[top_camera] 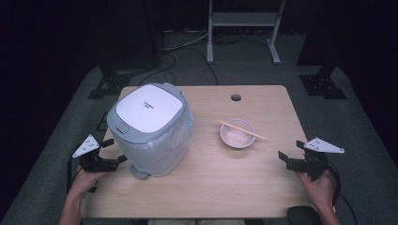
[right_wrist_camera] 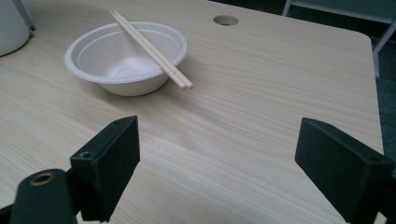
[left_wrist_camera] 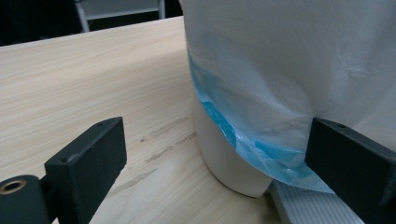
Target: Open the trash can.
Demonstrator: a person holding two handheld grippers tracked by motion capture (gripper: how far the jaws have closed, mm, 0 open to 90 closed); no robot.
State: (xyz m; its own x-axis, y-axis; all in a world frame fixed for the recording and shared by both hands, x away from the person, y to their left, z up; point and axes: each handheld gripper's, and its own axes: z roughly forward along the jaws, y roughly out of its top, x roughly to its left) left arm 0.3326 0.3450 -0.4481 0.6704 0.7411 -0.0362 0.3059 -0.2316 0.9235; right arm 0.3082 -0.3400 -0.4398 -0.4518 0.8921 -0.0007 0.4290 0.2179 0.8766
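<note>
Bin (top_camera: 152, 129) with its white lid and plastic liner stands near the table's (top_camera: 263, 197) left edge; the left gripper (top_camera: 115, 152), jaws wide and empty, sits beside its base, seemingly ready to work the pedal (left_wrist_camera: 308, 205). The right gripper (top_camera: 281, 157) waits open, empty, near the right edge, facing the bowl (top_camera: 237, 133) bridged by chopsticks (top_camera: 241, 130).

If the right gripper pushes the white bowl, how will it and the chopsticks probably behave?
The white bowl looks thin and disposable, so it is probably light and would slide easily on the smooth table. The chopsticks only rest loose across its rim, overhanging, so they may roll or slip off. The right gripper is open.
</note>
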